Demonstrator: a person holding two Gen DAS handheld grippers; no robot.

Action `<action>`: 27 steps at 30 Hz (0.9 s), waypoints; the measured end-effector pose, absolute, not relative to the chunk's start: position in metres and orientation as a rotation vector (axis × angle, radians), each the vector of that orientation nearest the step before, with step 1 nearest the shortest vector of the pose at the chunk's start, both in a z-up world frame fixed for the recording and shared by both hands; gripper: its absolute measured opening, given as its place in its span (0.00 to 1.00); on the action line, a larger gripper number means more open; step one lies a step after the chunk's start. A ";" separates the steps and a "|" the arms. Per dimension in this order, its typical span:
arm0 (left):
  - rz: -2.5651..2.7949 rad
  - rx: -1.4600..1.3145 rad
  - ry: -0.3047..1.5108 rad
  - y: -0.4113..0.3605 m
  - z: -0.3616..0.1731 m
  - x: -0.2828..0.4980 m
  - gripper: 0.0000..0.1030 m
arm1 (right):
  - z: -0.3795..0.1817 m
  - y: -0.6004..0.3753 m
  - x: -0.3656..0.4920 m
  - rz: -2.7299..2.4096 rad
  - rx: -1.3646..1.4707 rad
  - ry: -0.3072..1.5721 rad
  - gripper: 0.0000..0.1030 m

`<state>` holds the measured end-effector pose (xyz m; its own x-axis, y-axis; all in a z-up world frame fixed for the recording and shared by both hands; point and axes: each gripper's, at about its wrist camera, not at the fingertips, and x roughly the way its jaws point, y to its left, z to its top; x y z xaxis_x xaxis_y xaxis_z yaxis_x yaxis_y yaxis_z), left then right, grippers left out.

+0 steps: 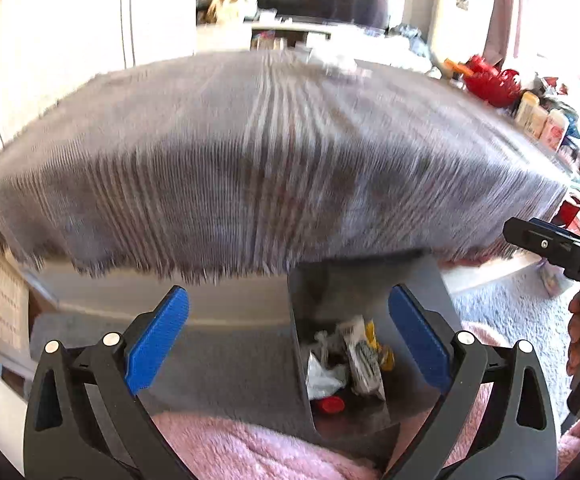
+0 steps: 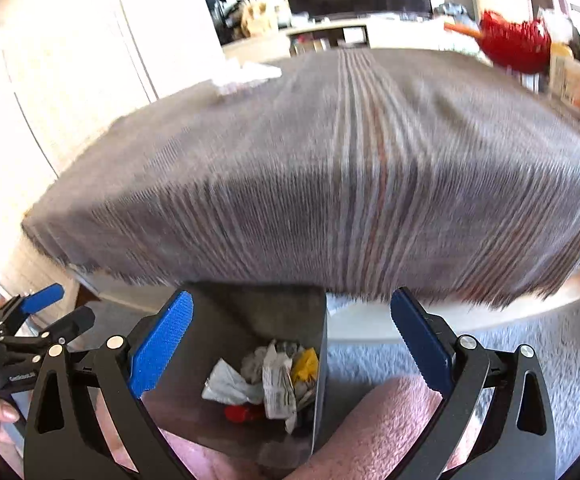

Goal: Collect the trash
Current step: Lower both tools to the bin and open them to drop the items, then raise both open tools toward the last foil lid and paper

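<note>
A wide tabletop covered with a grey striped woven cloth (image 1: 250, 152) fills most of both views, blurred. Below its front edge stands a dark grey square bin (image 2: 258, 320), open at the top, on the carpet floor. Inside it lies the trash (image 2: 274, 380) – crumpled white paper, a printed wrapper, a yellow scrap and a small red cap (image 1: 331, 403). The left tool (image 1: 290, 336) is above the bin with its blue pads spread wide and nothing between them. The right tool (image 2: 291, 340) is also spread wide and empty – the bin lies under its gap.
</note>
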<state>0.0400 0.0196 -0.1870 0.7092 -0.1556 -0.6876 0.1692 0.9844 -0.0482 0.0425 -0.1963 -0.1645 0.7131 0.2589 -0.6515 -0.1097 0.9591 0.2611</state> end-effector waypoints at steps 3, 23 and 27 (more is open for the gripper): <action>-0.164 0.057 0.724 0.018 -0.172 0.042 0.92 | -0.148 -0.201 0.046 0.216 0.209 0.721 0.97; -0.197 0.061 0.726 0.010 -0.105 0.185 0.92 | -0.067 -0.189 0.222 0.288 0.190 0.736 0.97; -0.215 0.077 0.741 -0.002 -0.107 0.217 0.92 | -0.064 -0.178 0.265 0.292 0.187 0.768 0.95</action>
<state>0.2172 -0.0024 -0.1068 0.7166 -0.1671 -0.6772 0.2215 0.9751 -0.0062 0.2650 -0.1777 -0.0645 0.6818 0.3261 -0.6549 -0.1906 0.9434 0.2713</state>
